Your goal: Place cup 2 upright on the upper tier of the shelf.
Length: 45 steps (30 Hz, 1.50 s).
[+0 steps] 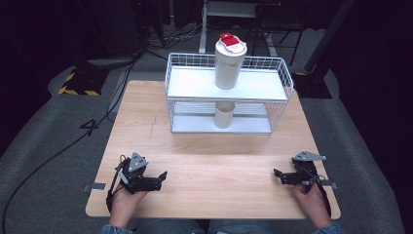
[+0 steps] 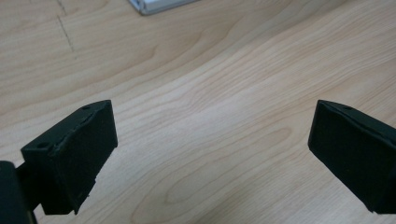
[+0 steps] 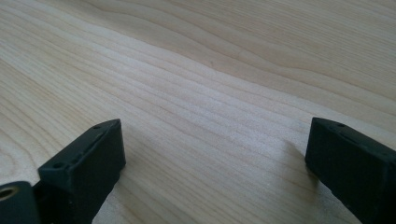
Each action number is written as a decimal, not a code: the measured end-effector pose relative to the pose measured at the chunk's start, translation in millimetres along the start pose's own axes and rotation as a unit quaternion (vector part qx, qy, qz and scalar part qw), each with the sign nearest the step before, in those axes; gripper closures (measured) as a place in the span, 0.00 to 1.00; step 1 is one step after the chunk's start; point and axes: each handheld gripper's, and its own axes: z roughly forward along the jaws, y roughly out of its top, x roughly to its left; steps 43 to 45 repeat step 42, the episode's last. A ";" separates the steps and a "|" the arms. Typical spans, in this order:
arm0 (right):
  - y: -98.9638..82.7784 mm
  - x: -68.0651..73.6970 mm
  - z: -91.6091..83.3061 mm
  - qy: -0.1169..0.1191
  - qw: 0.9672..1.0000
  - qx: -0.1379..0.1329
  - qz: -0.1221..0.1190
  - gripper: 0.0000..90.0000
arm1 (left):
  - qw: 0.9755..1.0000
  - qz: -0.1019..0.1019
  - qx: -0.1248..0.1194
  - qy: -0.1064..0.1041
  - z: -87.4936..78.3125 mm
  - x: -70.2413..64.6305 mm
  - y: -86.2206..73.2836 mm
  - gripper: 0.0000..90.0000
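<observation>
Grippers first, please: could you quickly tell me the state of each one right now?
Left gripper: open, holding nothing, above the wooden table.
Right gripper: open, holding nothing.

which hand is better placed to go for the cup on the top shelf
Neither clearly. The cup stands mid-rack; the left gripper and right gripper sit open, about equally far away at the near table edge.

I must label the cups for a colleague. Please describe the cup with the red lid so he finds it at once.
At the table's far edge stands a white two-level wire rack. On its upper shelf is the tall white cup. Only it wears a red-and-white lid; the shorter cup on the lower shelf shows none.
</observation>
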 end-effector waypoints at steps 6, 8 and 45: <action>0.0 0.0 0.0 0.000 1.000 0.000 0.000 0.06 | 1.000 0.002 0.025 0.013 7.7 5.6 -4.7 0.02; 0.0 0.1 0.0 0.000 1.000 0.000 0.000 0.06 | 0.999 0.006 0.035 0.017 10.0 6.3 -5.4 0.02; -0.8 0.8 -0.9 0.001 1.000 -0.001 0.000 0.07 | 0.996 -0.014 0.075 0.045 26.5 20.6 -12.1 0.00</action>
